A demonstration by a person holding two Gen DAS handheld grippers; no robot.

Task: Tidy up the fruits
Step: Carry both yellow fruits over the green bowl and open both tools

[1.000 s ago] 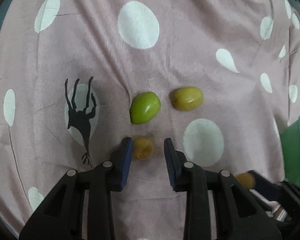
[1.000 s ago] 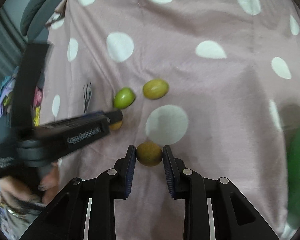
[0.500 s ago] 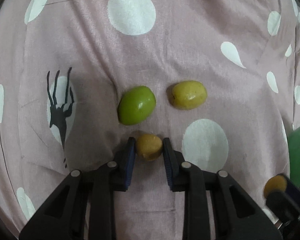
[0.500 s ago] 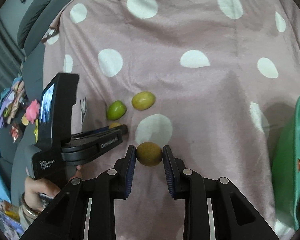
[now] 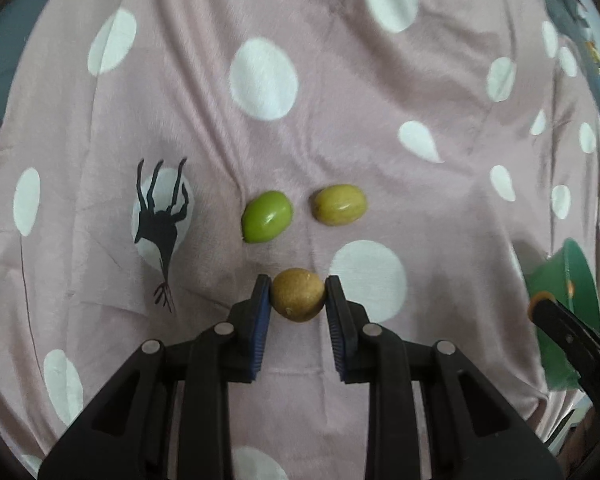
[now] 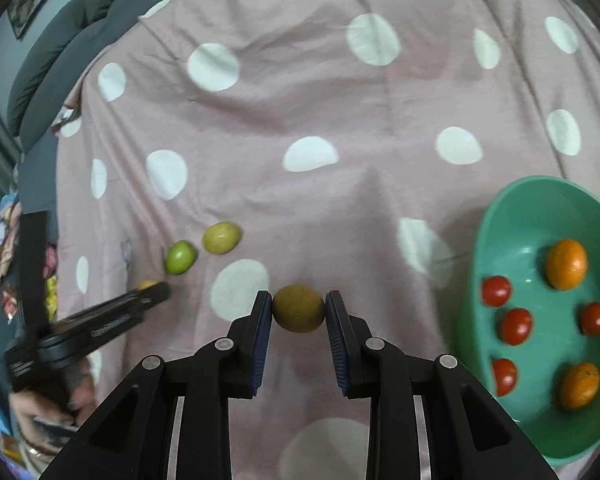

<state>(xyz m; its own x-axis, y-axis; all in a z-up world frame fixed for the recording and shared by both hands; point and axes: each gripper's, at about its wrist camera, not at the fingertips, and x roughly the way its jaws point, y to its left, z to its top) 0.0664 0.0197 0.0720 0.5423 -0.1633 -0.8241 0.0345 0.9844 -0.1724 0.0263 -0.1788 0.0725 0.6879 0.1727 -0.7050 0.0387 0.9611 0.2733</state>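
Note:
My left gripper (image 5: 298,300) is shut on a small brownish-yellow fruit (image 5: 297,299) and holds it above the pink spotted cloth (image 5: 340,100). A green fruit (image 5: 267,216) and a yellow fruit (image 5: 340,204) lie on the cloth just beyond it. My right gripper (image 6: 298,310) is shut on a round olive-brown fruit (image 6: 298,308). The green bowl (image 6: 496,224) at the right holds two orange fruits (image 6: 566,264) and several small red fruits (image 6: 516,326). The left gripper also shows in the right wrist view (image 6: 148,294) at the left.
The bowl's rim (image 5: 576,276) shows at the right edge of the left wrist view, with the right gripper's finger (image 5: 548,308) before it. Grey cushions (image 6: 60,56) lie past the cloth's far left. Colourful clutter (image 6: 4,248) sits off the left edge.
The left gripper closed on the small fruit and lifted it off the cloth. The right gripper carried its fruit up and toward the bowl, which has come into fuller view.

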